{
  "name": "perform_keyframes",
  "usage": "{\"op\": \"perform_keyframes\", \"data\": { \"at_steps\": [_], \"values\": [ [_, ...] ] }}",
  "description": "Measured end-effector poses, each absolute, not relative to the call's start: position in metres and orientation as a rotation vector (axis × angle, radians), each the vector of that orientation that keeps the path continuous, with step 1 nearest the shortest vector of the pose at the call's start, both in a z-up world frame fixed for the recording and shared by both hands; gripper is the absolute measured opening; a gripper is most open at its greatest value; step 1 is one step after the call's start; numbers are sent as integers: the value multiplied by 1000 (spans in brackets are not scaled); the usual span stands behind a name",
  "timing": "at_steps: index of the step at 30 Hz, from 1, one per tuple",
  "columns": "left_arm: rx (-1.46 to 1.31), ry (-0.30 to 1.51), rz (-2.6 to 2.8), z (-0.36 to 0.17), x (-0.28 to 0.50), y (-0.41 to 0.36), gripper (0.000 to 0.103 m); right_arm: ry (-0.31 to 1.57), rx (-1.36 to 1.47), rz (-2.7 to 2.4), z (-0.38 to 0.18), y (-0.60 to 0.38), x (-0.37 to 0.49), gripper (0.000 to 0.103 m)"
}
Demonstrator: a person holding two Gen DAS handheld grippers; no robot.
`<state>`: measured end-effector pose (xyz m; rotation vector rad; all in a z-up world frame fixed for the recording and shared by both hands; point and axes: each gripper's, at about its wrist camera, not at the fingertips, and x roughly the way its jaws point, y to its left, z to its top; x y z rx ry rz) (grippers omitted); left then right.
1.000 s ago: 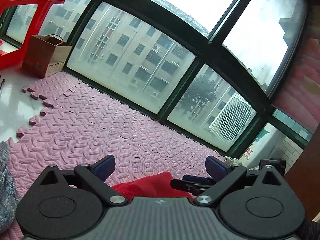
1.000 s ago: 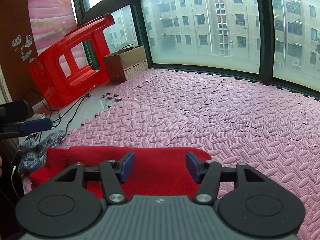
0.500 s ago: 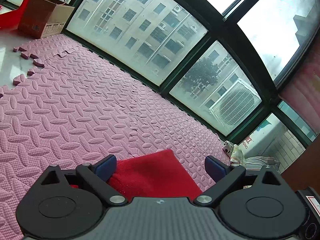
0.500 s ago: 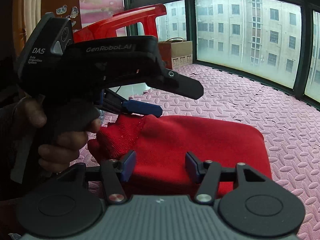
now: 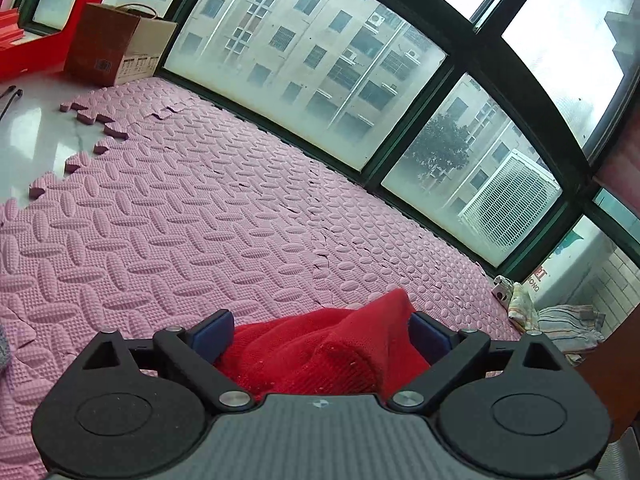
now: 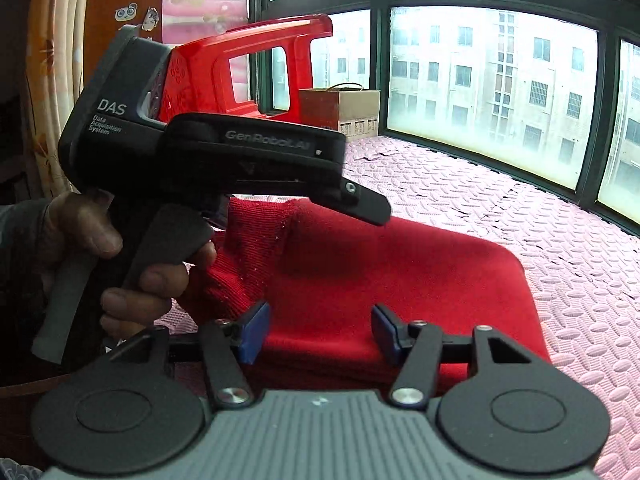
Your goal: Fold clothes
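While both jaws stand wide open, left gripper (image 5: 320, 330) straddles the bunched red garment (image 6: 400, 272). Right gripper (image 6: 318, 332) holds nothing; close squarely on its near edge.

Floor is covered w/ pink interlocking foam mats (image 5: 192, 216), ribbed oval pattern, running up to the window wall; jagged puzzle edge at the far left, where bare glossy white floor (image 5: 36, 136) shows. Red knit garment (image 6: 400, 276) lies on the mats — folded into a rough rectangle, one corner bunched and raised. Brown cardboard box (image 5: 116, 50) sits on the floor by the window, next to an overturned red plastic piece (image 6: 240, 72). Striped and patterned cloths (image 5: 560, 324) are piled at the mats' far right corner. Thin black cable (image 5: 8, 98) on the white floor.
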<state>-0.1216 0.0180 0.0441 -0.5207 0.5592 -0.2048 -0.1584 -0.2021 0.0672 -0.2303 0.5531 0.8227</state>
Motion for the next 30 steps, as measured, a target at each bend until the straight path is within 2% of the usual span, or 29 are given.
{"op": "perform_keyframes", "data": {
  "at_steps": [9, 17, 25, 30],
  "values": [
    [-429, 411, -405, 92, -169, -2, 98, 553, -189, 679, 86, -254, -141, 61],
    [-422, 531, -411, 62, -152, -14, 95, 599, -146, 610, 68, -271, -128, 61],
    [-501, 583, -341, 41, -134, 5, 81, 602, -145, 601, 45, -266, -132, 62],
    [-496, 586, -333, 39, -134, 6, 81, 586, -148, 596, 42, -265, -135, 62]
  ]
}}
